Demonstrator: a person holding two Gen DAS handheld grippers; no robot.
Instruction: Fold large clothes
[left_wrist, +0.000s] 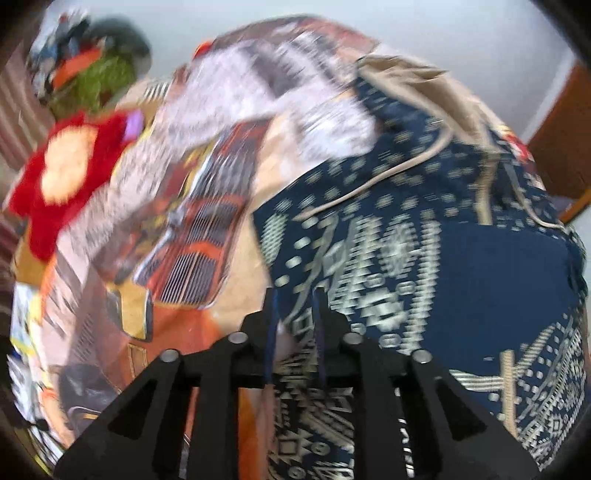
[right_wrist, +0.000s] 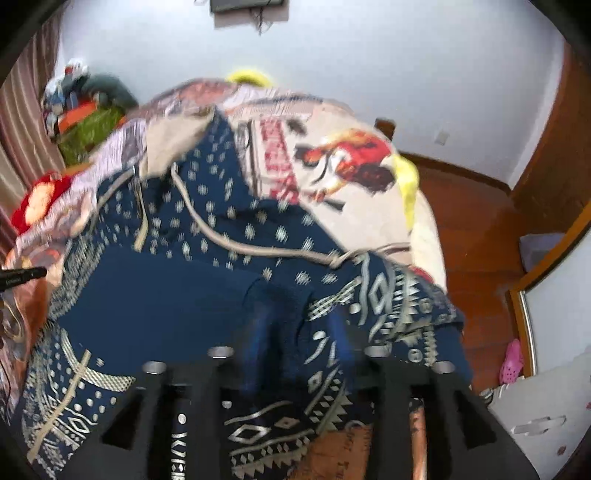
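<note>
Hoodie (left_wrist: 424, 236) btwn both tongs' jaws

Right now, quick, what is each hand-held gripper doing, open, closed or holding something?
Left hand-held gripper: closed on the bottom edge of the navy patterned garment.
Right hand-held gripper: closed on the same garment's edge.

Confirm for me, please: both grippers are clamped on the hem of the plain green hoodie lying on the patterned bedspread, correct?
Not quite: the hoodie is navy with a cream pattern, not plain green, as the right wrist view shows. Both the left gripper and right gripper do grip its hem on the bedspread.
</note>
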